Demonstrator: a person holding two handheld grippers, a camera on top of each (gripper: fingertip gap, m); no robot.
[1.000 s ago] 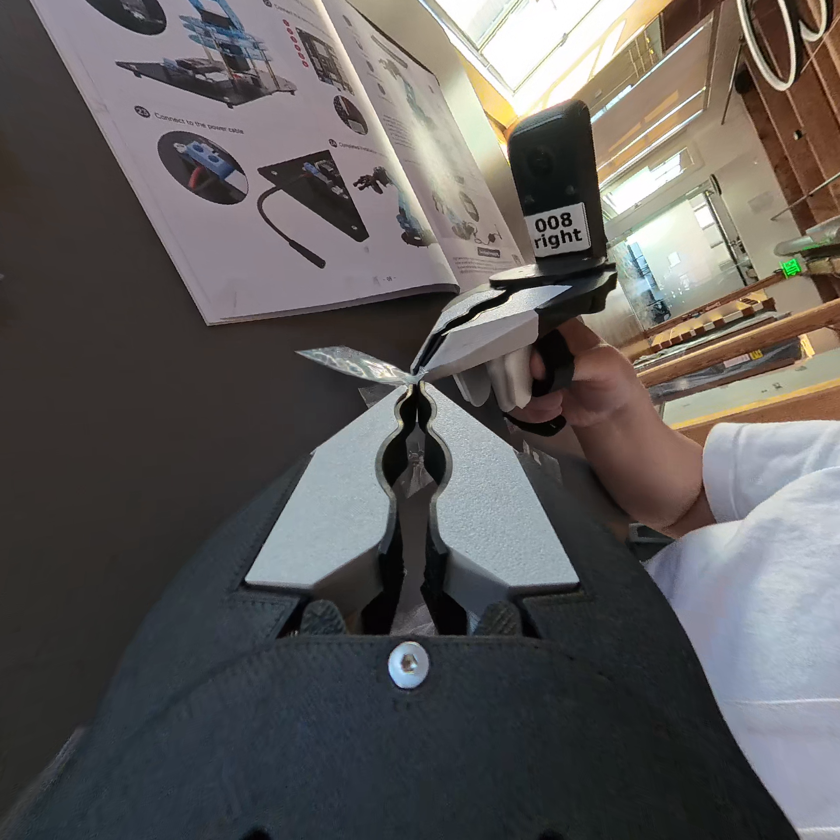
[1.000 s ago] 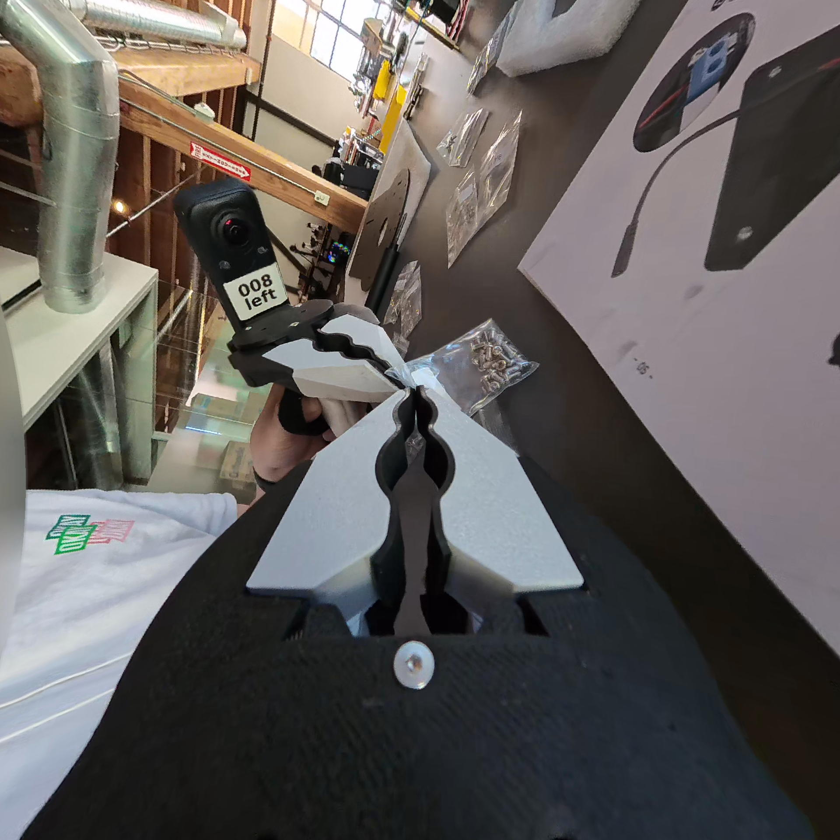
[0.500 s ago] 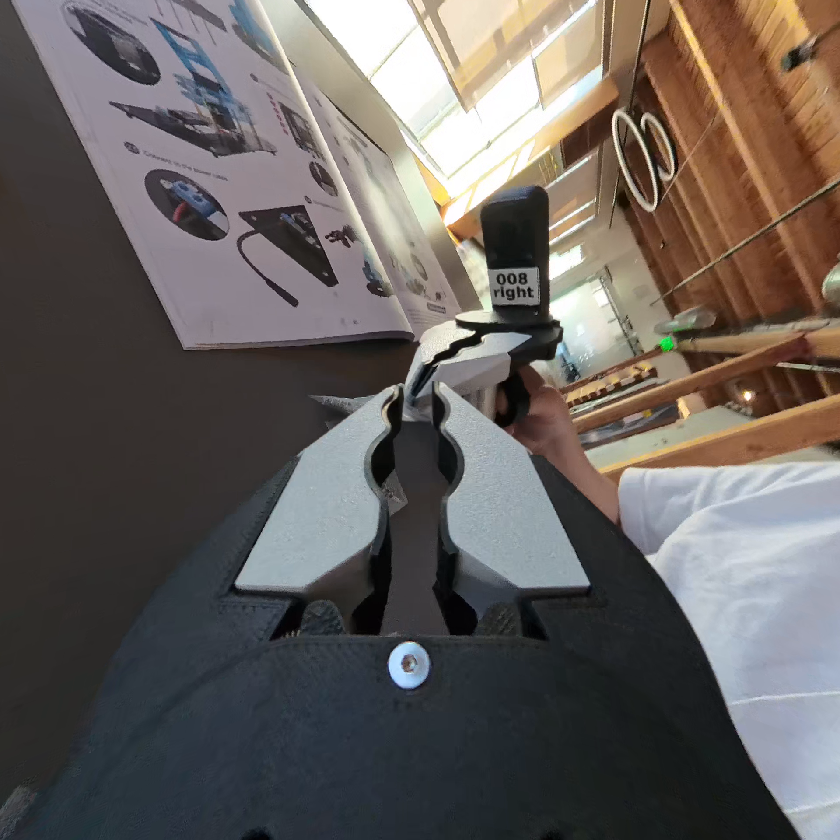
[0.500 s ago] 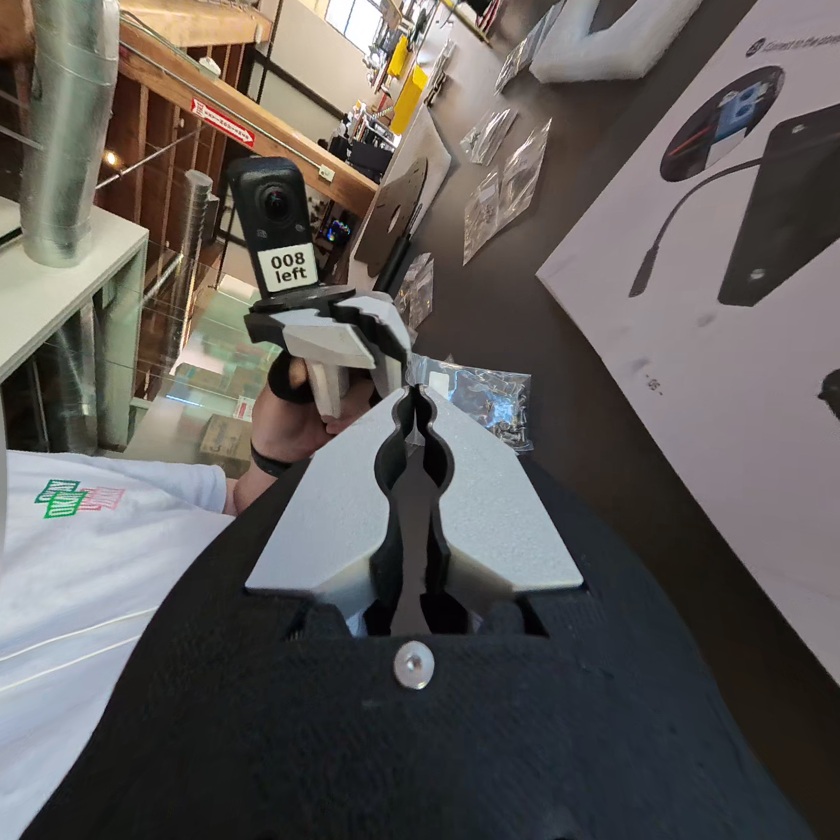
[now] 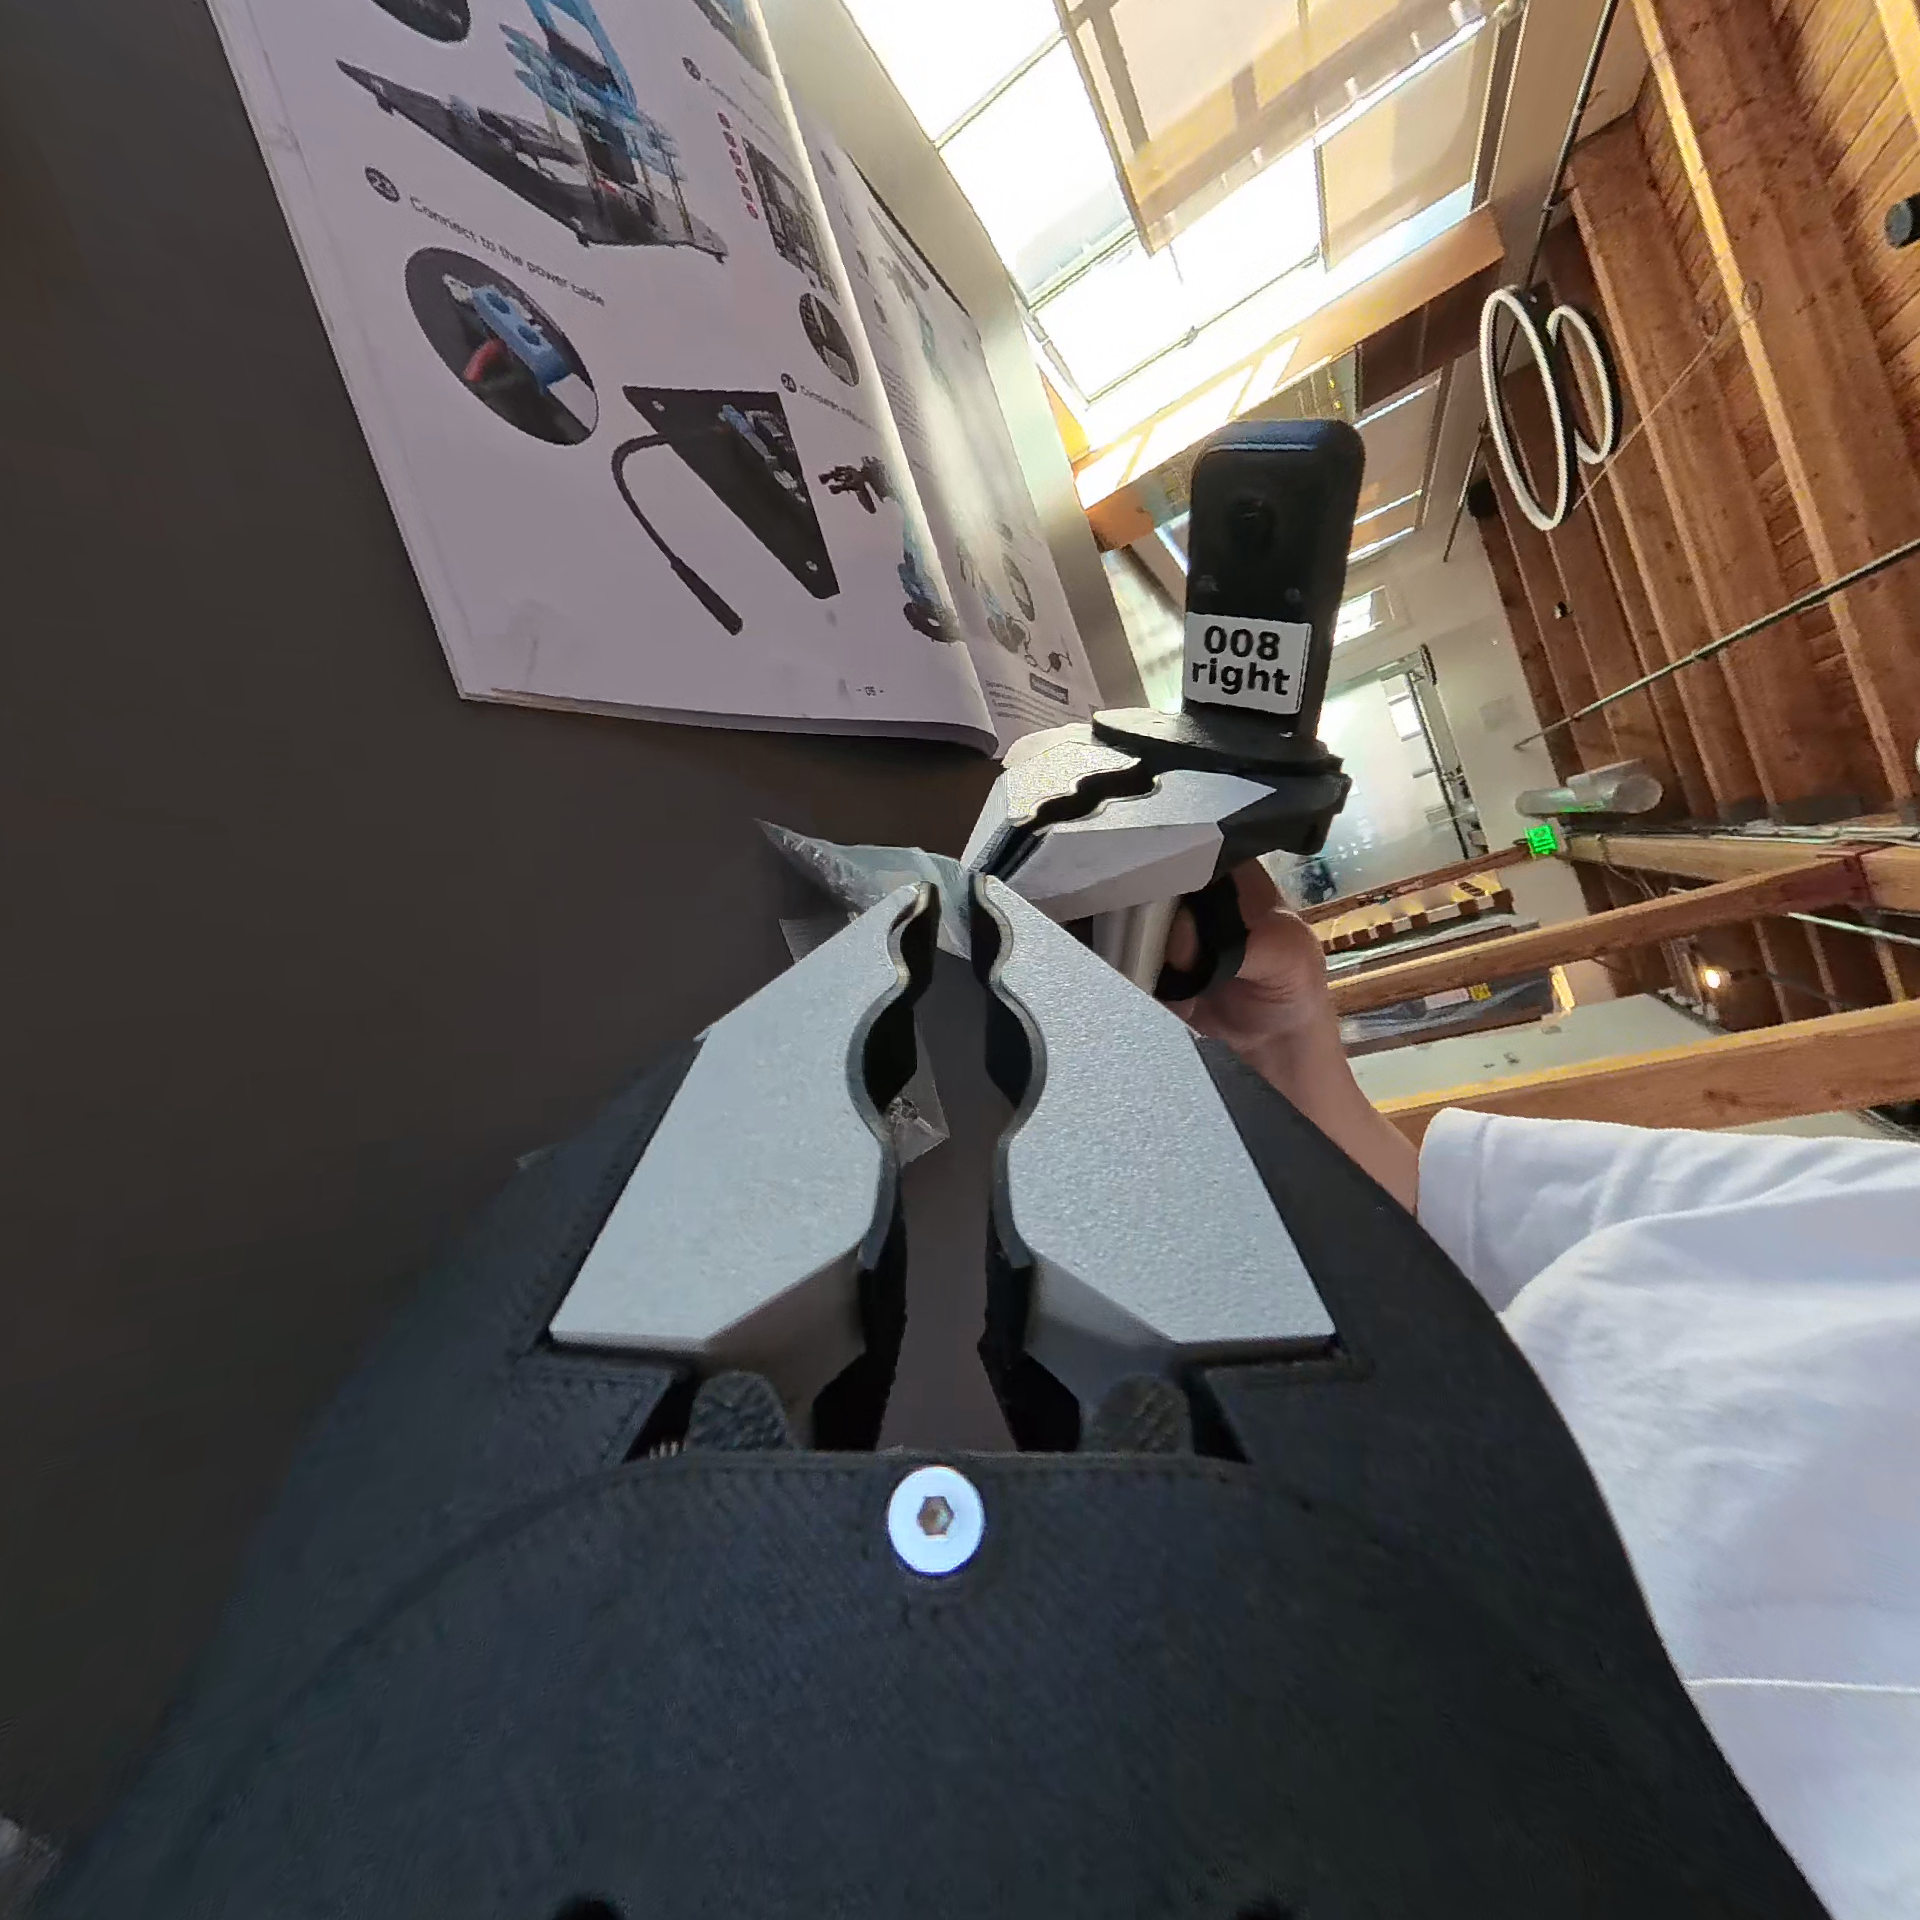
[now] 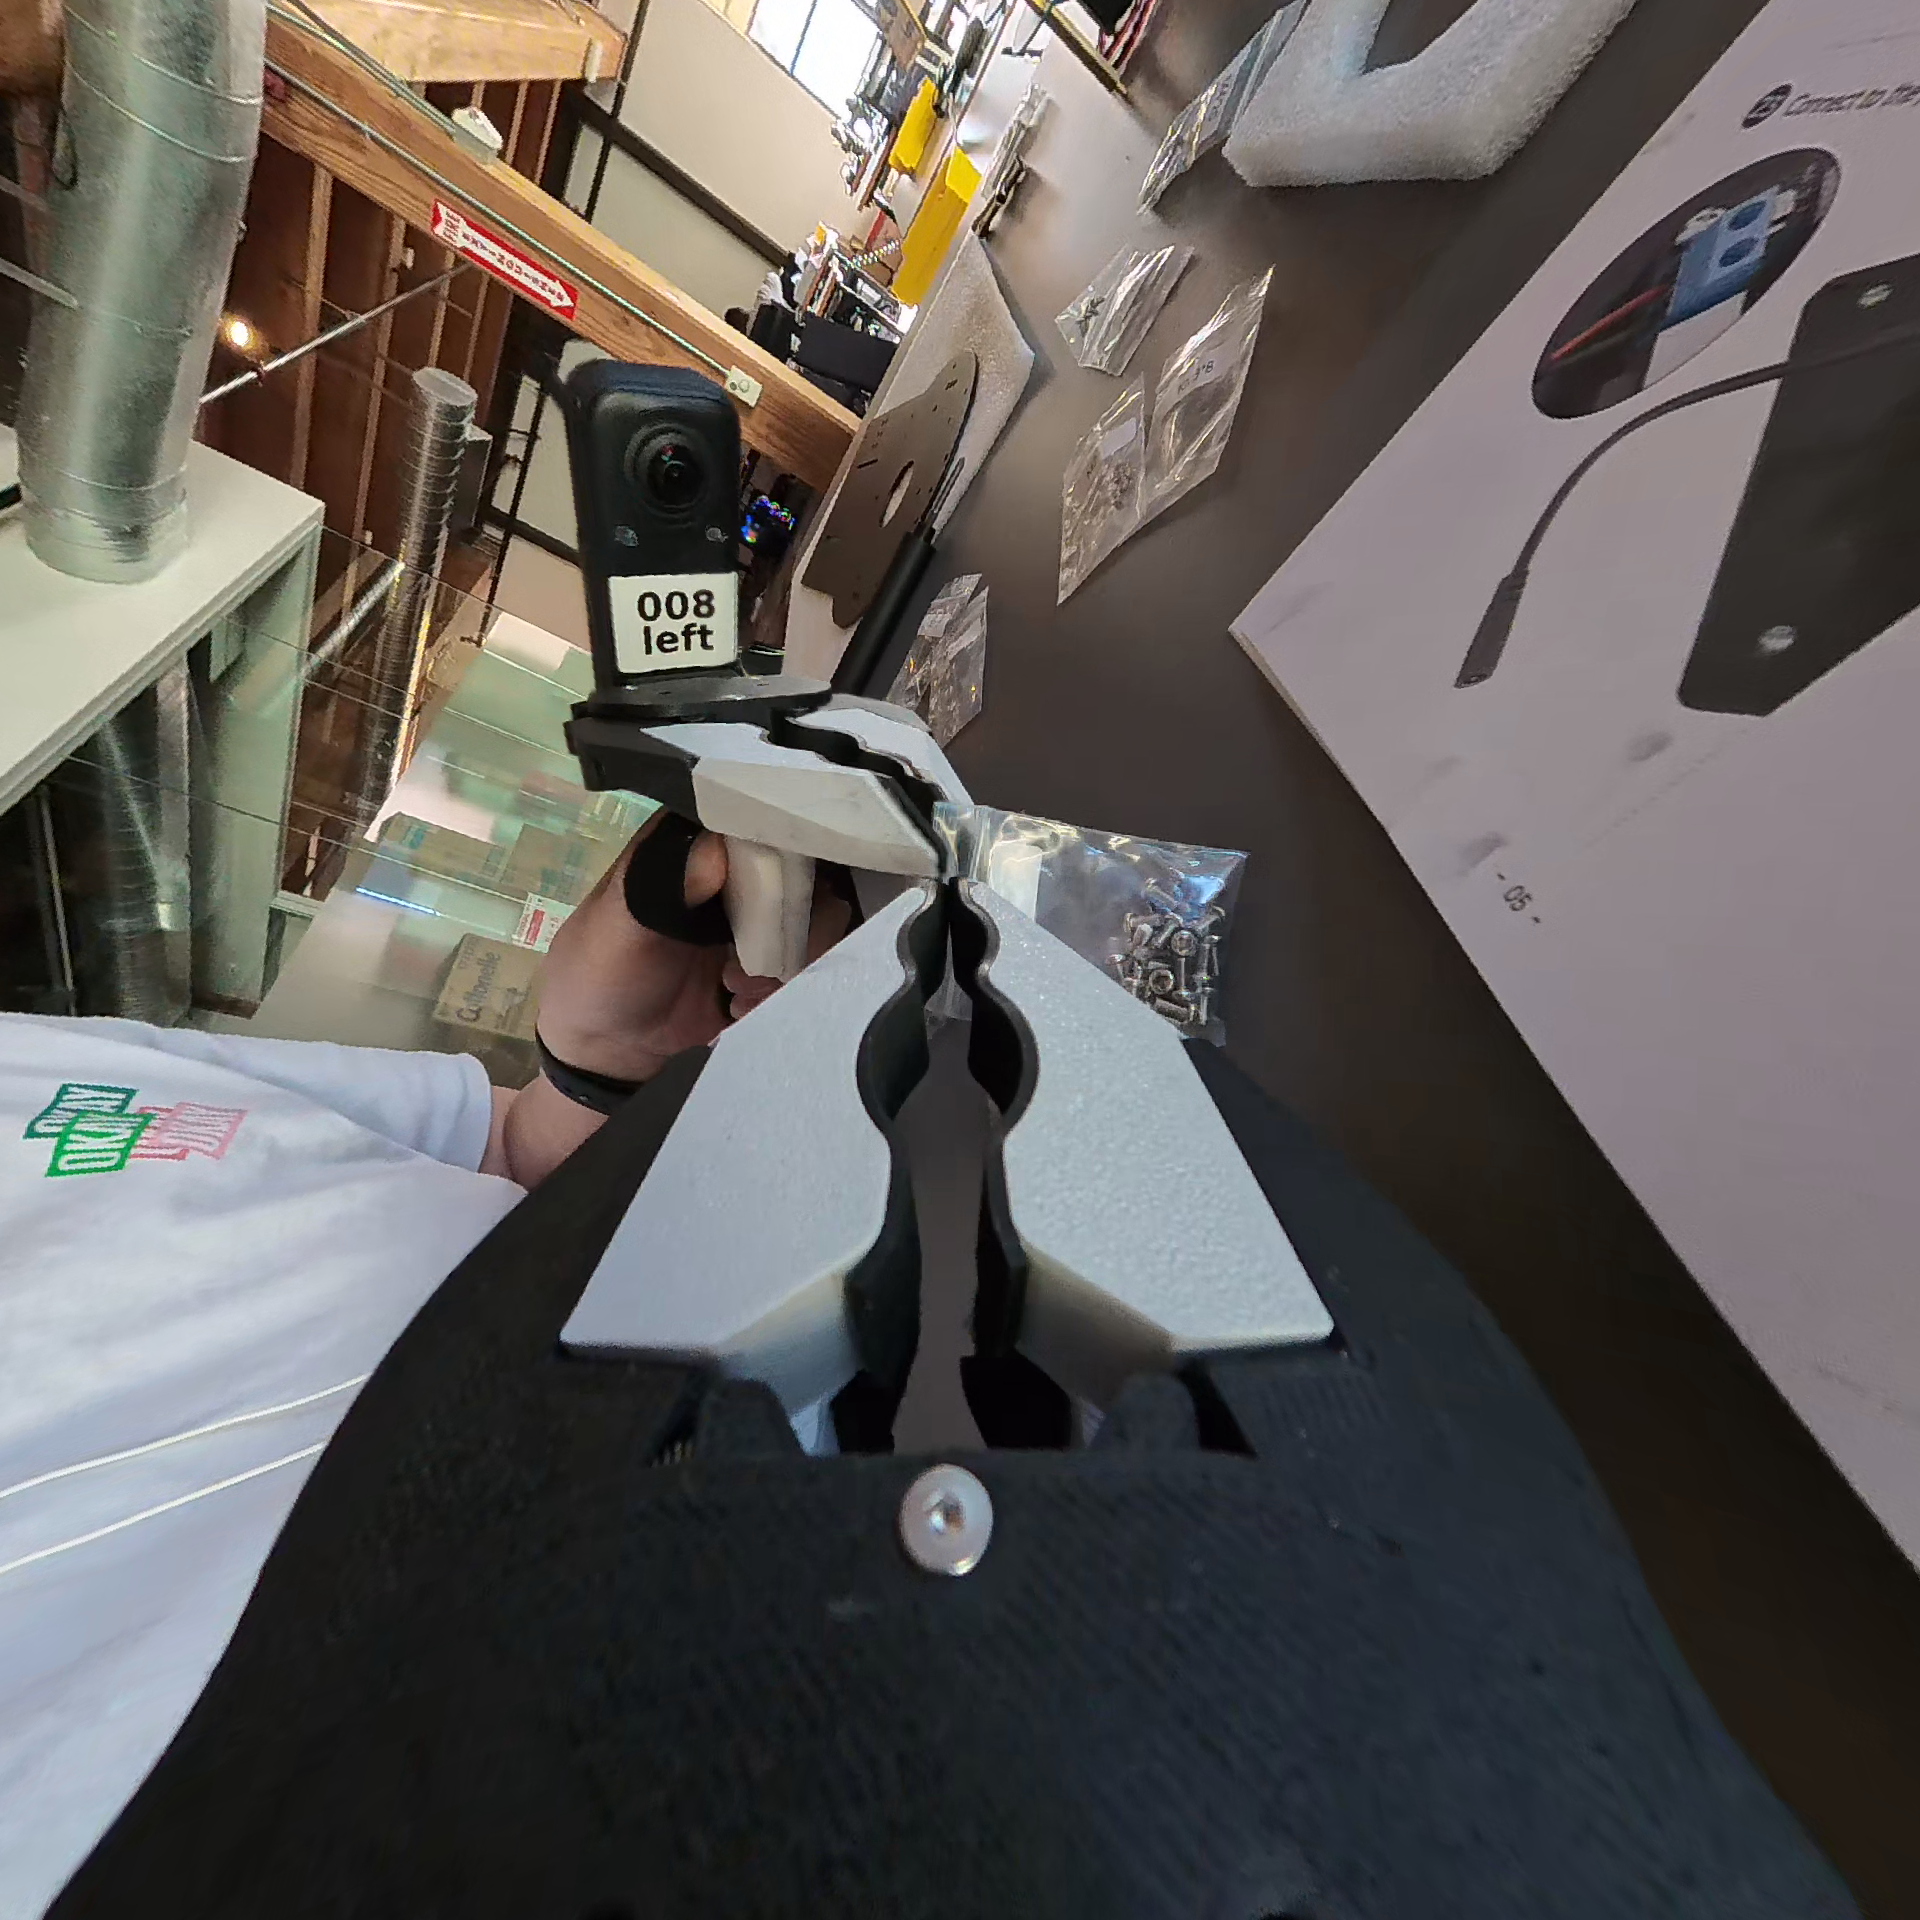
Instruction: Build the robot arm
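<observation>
While your right gripper [image 6: 953,886] stays clamped on the edge of the bag [image 6: 1132,904], your left gripper [image 5: 951,891], shut on it a second ago, has let go and now stands narrowly parted, tips at the plastic; the bag hangs over the table [image 5: 208,831], near the corner of the booklet [image 5: 623,416]

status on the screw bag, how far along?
Done: the right gripper is shut on the edge of the clear screw bag. In hand: the left gripper sits at the same edge, jaws slightly apart. Left: the screws are all inside the bag; I can't tell if it's opened.
</observation>
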